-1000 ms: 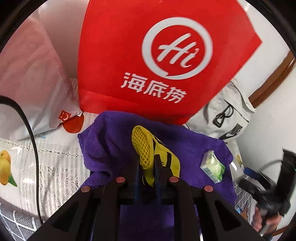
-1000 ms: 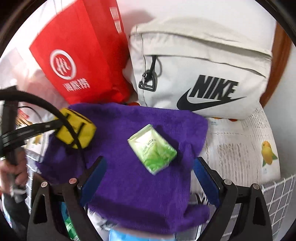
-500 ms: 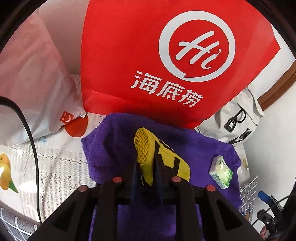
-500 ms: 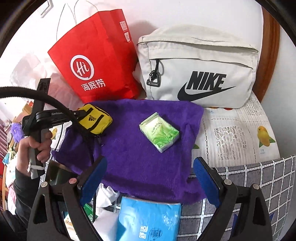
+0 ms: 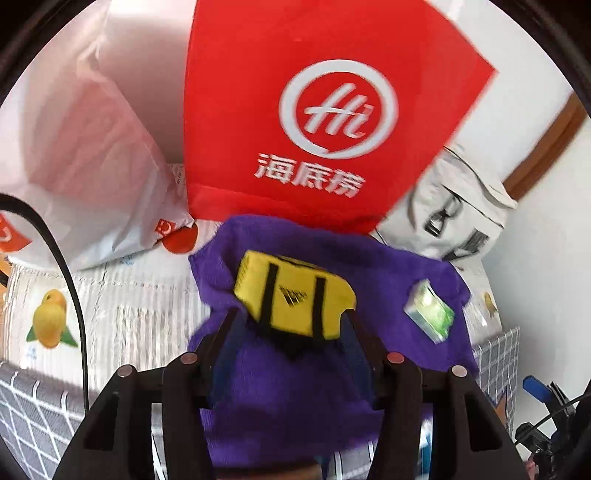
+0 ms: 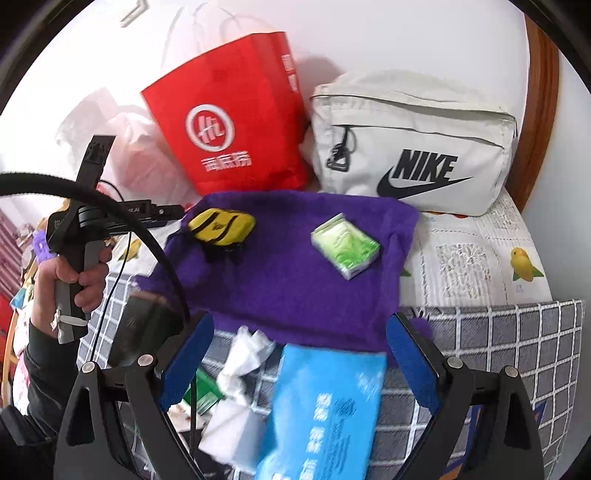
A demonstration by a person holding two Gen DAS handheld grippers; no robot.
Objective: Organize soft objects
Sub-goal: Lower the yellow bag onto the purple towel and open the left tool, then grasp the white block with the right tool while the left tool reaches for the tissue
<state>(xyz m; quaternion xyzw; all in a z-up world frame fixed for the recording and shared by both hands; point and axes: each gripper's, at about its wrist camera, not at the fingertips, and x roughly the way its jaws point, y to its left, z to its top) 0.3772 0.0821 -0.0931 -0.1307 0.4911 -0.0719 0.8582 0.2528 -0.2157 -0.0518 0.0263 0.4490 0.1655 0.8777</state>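
Bed-like surface: grey checked cover [image 6: 517, 339] at the near edge, fruit-print white cloth [image 6: 480, 258] behind, white wall [image 6: 406, 33] and wooden trim [image 6: 543, 103] at the back. Along the wall stand a red paper bag [image 6: 236, 125], a cream Nike bag [image 6: 417, 140] and a white plastic bag [image 5: 85, 147]. A purple towel [image 6: 288, 273] carries the yellow pouch [image 5: 295, 299] at its left far corner and a green tissue pack [image 6: 345, 245] right of middle; left gripper [image 5: 288, 332] is spread wide around the pouch, right gripper [image 6: 299, 339] wide open over the near edge above a blue wipes pack [image 6: 325, 410] and crumpled tissue [image 6: 240, 365].
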